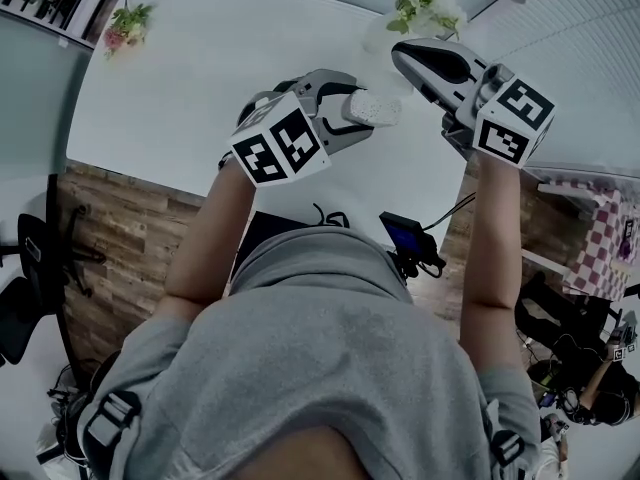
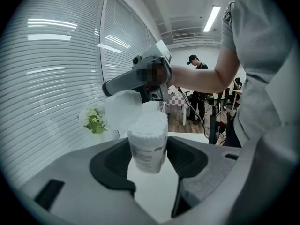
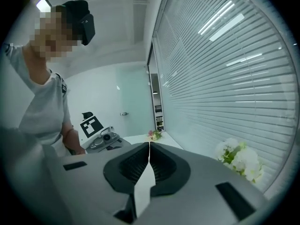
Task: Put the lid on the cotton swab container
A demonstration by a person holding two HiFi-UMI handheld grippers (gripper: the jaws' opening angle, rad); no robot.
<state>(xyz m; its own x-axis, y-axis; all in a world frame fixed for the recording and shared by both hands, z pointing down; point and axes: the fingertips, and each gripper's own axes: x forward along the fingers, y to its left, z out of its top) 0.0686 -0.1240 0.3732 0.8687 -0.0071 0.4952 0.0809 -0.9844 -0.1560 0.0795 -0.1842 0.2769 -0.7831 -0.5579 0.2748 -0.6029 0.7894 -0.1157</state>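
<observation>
Translucent thin plastic lid [image 2: 123, 110]: light, slick, probably flexes, so best gripped by the rim. Right gripper [image 3: 149, 145] jaws look pinched together on its wall, just up-left of the cotton swab container [image 2: 149, 137]. Container is a stiff labelled cylinder packed with soft white swabs. Left gripper [image 2: 149, 150] jaws clamp its sides.

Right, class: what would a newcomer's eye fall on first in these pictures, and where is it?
The left gripper clamps an open container packed with white cotton swabs, held above the white table. Up and left of it in the left gripper view, the right gripper holds the translucent lid. White flowers stand by the blinds.
</observation>
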